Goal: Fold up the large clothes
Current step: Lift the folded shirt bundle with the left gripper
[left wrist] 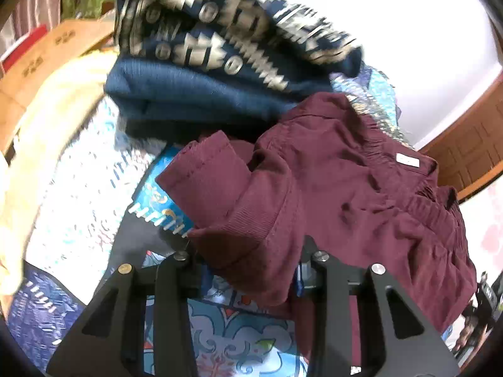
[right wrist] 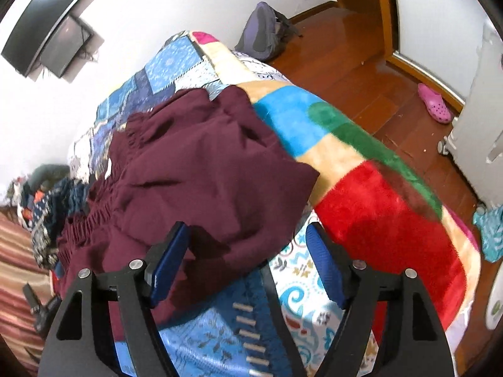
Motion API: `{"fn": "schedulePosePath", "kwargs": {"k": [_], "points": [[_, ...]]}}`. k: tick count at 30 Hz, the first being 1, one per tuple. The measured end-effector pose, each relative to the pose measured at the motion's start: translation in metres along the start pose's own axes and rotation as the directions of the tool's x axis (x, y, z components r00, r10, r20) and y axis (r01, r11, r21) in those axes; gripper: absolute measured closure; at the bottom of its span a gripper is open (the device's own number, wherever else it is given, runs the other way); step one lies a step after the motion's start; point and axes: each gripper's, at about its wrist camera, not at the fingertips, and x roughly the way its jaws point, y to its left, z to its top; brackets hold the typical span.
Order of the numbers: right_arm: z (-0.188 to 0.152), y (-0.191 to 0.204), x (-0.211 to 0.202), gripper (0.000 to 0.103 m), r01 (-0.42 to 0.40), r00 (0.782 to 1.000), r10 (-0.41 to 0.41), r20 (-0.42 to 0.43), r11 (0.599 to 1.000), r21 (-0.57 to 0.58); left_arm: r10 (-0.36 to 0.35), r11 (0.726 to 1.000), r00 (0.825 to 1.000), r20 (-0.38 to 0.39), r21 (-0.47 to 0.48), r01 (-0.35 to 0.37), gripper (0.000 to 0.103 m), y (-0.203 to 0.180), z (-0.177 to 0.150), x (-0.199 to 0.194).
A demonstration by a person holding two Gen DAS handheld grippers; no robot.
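A maroon corduroy garment (left wrist: 330, 182) with an elastic waistband lies crumpled on a patterned blue quilt (left wrist: 226, 330). It also shows in the right wrist view (right wrist: 201, 169). My left gripper (left wrist: 251, 270) has the maroon cloth draped over and between its fingers; the tips are hidden under the fabric, so I cannot tell whether it grips. My right gripper (right wrist: 246, 264) is open, its blue pads (right wrist: 323, 264) spread wide, the left pad against the garment's near edge and nothing held.
A navy patterned sweater (left wrist: 201, 62) is piled behind the maroon garment. A cream blanket (left wrist: 47, 132) lies left. A colourful fleece blanket (right wrist: 377, 213) covers the bed's right edge. Beyond are wooden floor, a backpack (right wrist: 264, 34) and a pink shoe (right wrist: 435, 103).
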Motion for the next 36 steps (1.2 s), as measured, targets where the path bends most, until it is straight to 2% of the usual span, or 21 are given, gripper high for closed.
{"fn": "schedulePosePath", "kwargs": {"k": [4, 7, 9, 11, 13, 14, 16, 18, 22, 26, 30, 36], "points": [[0.01, -0.001, 0.015, 0.03, -0.012, 1.0, 0.011, 0.025, 1.0, 0.027, -0.019, 1.0, 1.0, 0.024, 0.013, 0.019, 0.066, -0.005, 0.002, -0.015], [0.014, 0.0, 0.023, 0.038, -0.014, 0.999, 0.012, 0.042, 0.999, 0.045, -0.032, 0.999, 0.999, 0.04, 0.011, 0.031, 0.067, 0.012, 0.01, -0.031], [0.015, 0.001, 0.024, 0.046, -0.002, 0.998, 0.0, 0.056, 0.999, 0.045, -0.032, 0.999, 0.998, 0.057, 0.018, 0.031, 0.067, 0.011, 0.007, -0.04], [0.015, 0.001, 0.02, 0.063, -0.005, 0.998, 0.002, 0.059, 0.999, 0.045, -0.037, 0.999, 0.996, 0.079, 0.02, 0.036, 0.068, 0.024, 0.005, -0.058], [0.016, -0.002, 0.014, 0.073, -0.023, 0.998, 0.02, 0.059, 0.998, 0.051, -0.049, 0.999, 0.994, 0.097, 0.008, 0.048, 0.068, 0.027, 0.003, -0.072], [0.016, -0.003, 0.01, 0.075, -0.043, 0.998, 0.04, 0.05, 0.998, 0.049, -0.052, 0.999, 0.993, 0.104, 0.002, 0.052, 0.068, 0.034, 0.004, -0.086], [0.014, -0.001, 0.004, 0.075, -0.063, 0.997, 0.062, 0.037, 0.997, 0.035, -0.045, 0.999, 0.991, 0.125, -0.01, 0.046, 0.069, 0.039, 0.003, -0.102], [0.007, 0.01, -0.002, 0.075, -0.056, 0.998, 0.056, 0.019, 0.998, -0.028, -0.032, 0.999, 0.99, 0.14, -0.022, 0.036, 0.069, 0.044, 0.001, -0.11], [-0.007, 0.036, -0.011, 0.07, -0.017, 1.0, 0.015, -0.011, 0.986, -0.167, 0.0, 0.999, 0.988, 0.155, -0.051, 0.008, 0.069, 0.062, -0.004, -0.124], [-0.016, 0.055, -0.025, 0.063, 0.064, 0.998, -0.058, 0.03, 0.959, -0.275, 0.037, 0.999, 0.986, 0.164, -0.045, -0.03, 0.069, 0.068, -0.011, -0.133], [-0.02, 0.082, -0.038, 0.062, 0.143, 0.989, -0.113, 0.098, 0.903, -0.404, 0.062, 0.998, 0.98, 0.187, -0.016, -0.06, 0.069, 0.061, -0.014, -0.142], [-0.029, 0.134, -0.055, 0.05, 0.162, 0.979, -0.062, 0.194, 0.813, -0.559, 0.074, 0.994, 0.965, 0.25, 0.06, -0.092, 0.069, 0.032, -0.012, -0.149]]}}
